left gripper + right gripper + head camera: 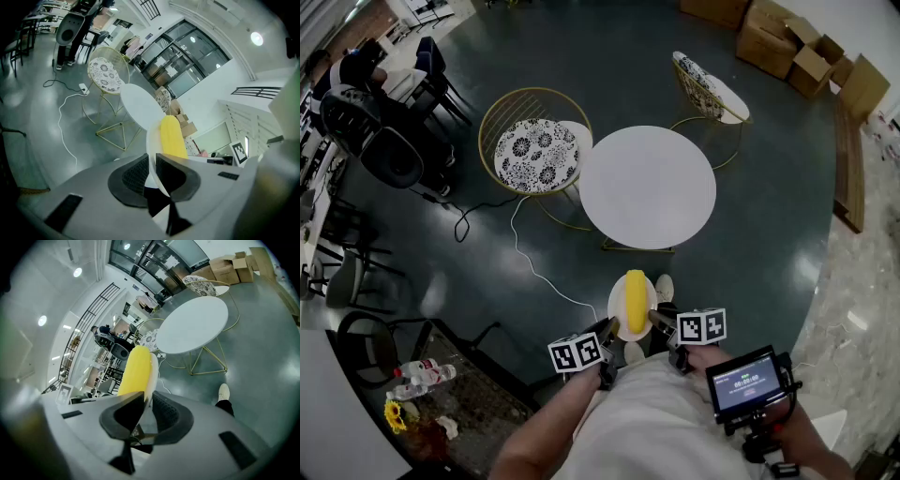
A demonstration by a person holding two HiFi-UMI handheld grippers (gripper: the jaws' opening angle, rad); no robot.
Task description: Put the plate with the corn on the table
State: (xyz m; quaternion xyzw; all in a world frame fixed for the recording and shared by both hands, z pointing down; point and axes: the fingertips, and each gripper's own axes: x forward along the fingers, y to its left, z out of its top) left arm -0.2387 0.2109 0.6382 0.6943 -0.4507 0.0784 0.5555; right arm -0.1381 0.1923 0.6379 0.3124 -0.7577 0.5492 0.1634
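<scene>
A small white plate (619, 317) with a yellow corn cob (636, 299) on it is held in the air between both grippers, short of the round white table (648, 187). My left gripper (610, 330) is shut on the plate's left rim (151, 140); the corn (172, 136) shows just past its jaws. My right gripper (658, 321) is shut on the right rim (153, 369), with the corn (133, 371) lying along it. The table (138, 109) (193, 324) stands ahead, its top bare.
A gold wire chair with a patterned cushion (536, 154) stands left of the table, a second one (710, 86) behind it. A white cable (534, 265) runs over the dark floor. Cardboard boxes (787, 42) are stacked at the far right. A dark side table with bottles (422, 377) is at my left.
</scene>
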